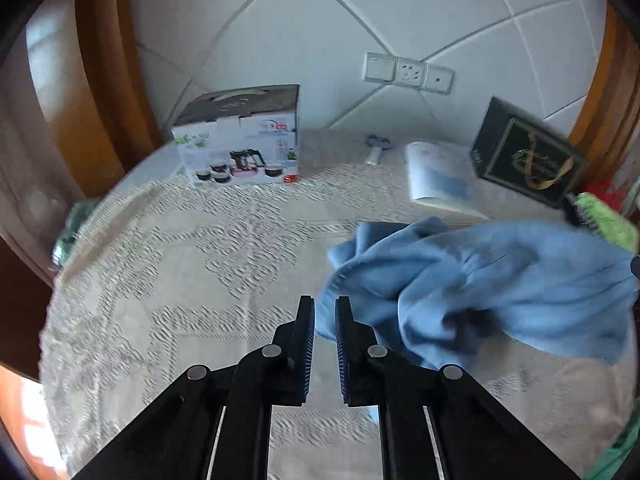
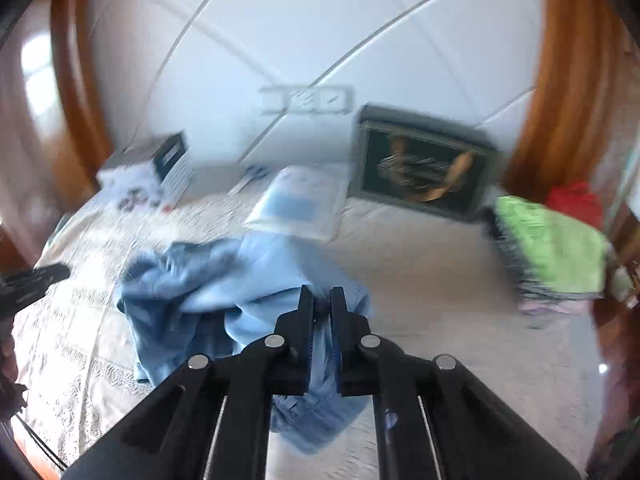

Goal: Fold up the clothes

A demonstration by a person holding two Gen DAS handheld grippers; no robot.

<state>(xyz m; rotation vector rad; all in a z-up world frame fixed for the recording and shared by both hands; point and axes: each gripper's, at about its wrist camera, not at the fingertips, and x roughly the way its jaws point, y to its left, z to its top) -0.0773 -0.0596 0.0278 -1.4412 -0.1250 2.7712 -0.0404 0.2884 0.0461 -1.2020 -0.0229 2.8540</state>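
A light blue garment lies crumpled on the lace tablecloth, right of centre in the left wrist view. My left gripper hovers just left of its edge, jaws nearly closed with a narrow gap and nothing between them. In the blurred right wrist view the garment lies left of centre, and my right gripper is shut on a fold of it, with cloth showing between the jaws. The left gripper shows at the left edge there.
A tea-set box stands at the back left and a dark box at the back right. A booklet and scissors lie between them. A stack of folded clothes with a green top sits at the right.
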